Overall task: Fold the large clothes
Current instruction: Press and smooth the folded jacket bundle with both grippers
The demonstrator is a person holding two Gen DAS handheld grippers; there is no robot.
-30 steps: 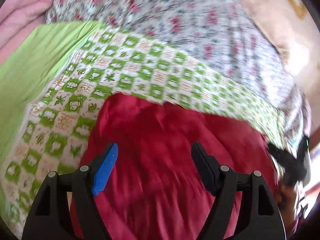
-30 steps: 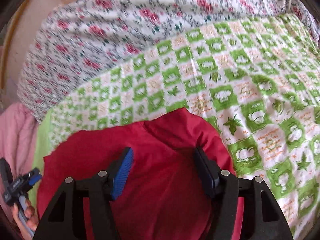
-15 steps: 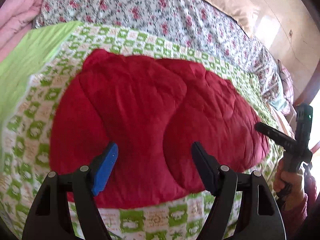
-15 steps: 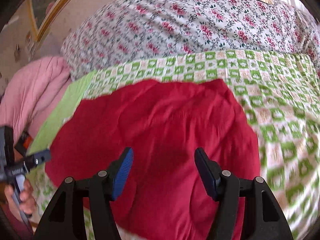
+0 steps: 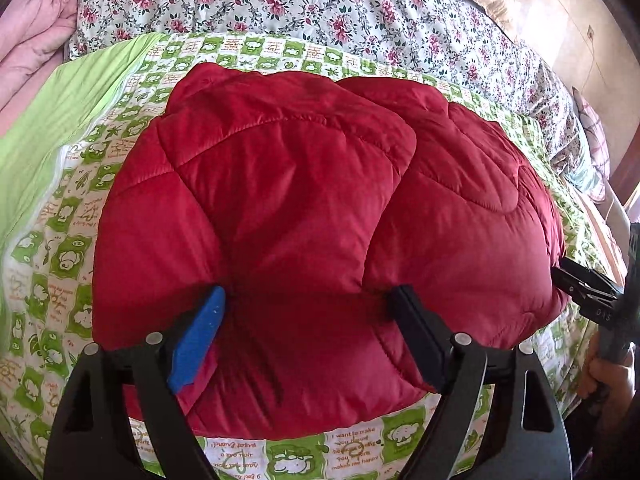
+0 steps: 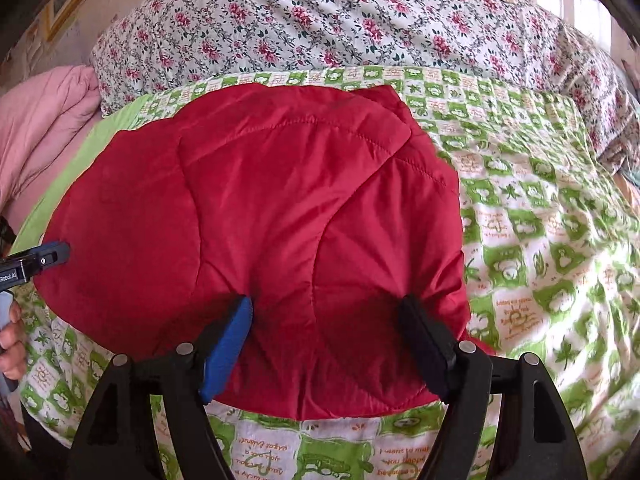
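Left hand-held gripper (image 5: 310, 308) spread wide, fingers pressing into near edge of red quilted jacket (image 5: 320, 208). Jacket lies bunched on green checked blanket (image 5: 80, 248) on bed. Right hand-held gripper (image 6: 326, 316) also spread, fingers dug into jacket's near right part. Floral quilt (image 6: 320, 20) behind.

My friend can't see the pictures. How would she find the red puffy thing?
Look at the bed with the flowery sheet at the far end. On it lies a green-and-white checked blanket, and the red jacket sits in the middle of that. It is the only plain red, puffy, stitched thing; everything around it is patterned, green or pink.
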